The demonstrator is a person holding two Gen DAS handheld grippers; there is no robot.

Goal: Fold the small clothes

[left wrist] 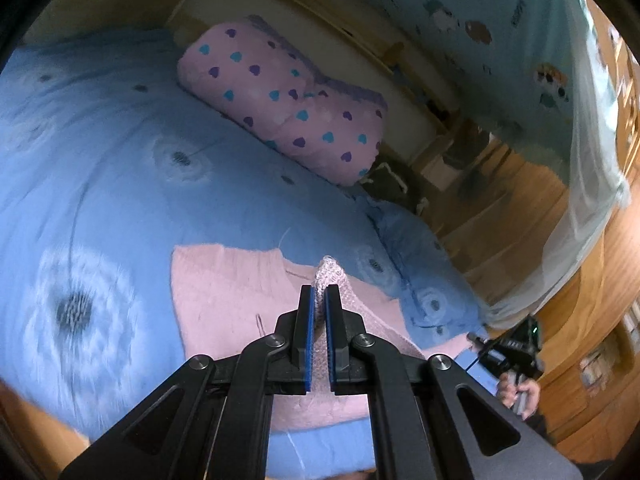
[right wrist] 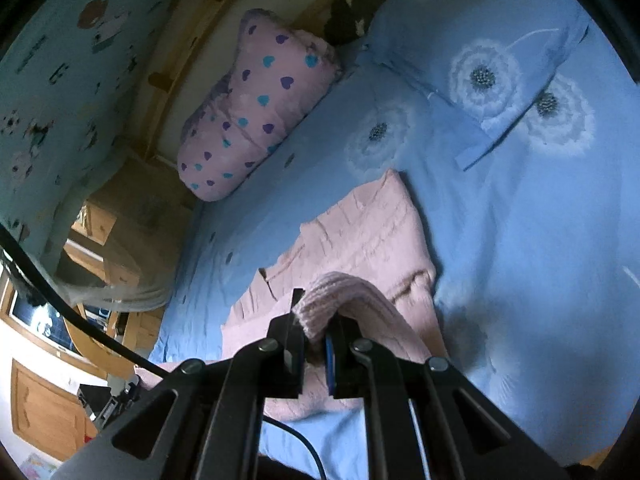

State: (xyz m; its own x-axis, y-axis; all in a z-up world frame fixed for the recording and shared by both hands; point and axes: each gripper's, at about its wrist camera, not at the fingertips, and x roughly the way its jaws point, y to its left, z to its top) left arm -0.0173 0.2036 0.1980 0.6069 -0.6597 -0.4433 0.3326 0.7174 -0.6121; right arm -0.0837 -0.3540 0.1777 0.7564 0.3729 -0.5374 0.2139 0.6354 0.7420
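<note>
A pink knitted garment [left wrist: 224,296] lies spread on the blue flowered bedspread [left wrist: 120,184]. My left gripper [left wrist: 319,292] is shut on a bunched edge of it, which pokes up between the blue pads. In the right wrist view the same pink garment [right wrist: 360,232] stretches ahead, and my right gripper [right wrist: 316,312] is shut on a thick ribbed fold of it, lifted off the bed. The right gripper and the hand holding it also show in the left wrist view, the right gripper [left wrist: 508,348] low at the right beside the bed edge.
A pink pillow with heart prints [left wrist: 280,96] lies at the far side of the bed. A blue flowered pillow [right wrist: 480,60] sits at the head. A pale curtain [left wrist: 576,200] hangs at the right, with wooden furniture [left wrist: 592,320] beyond. A black cable [right wrist: 80,320] crosses the right wrist view.
</note>
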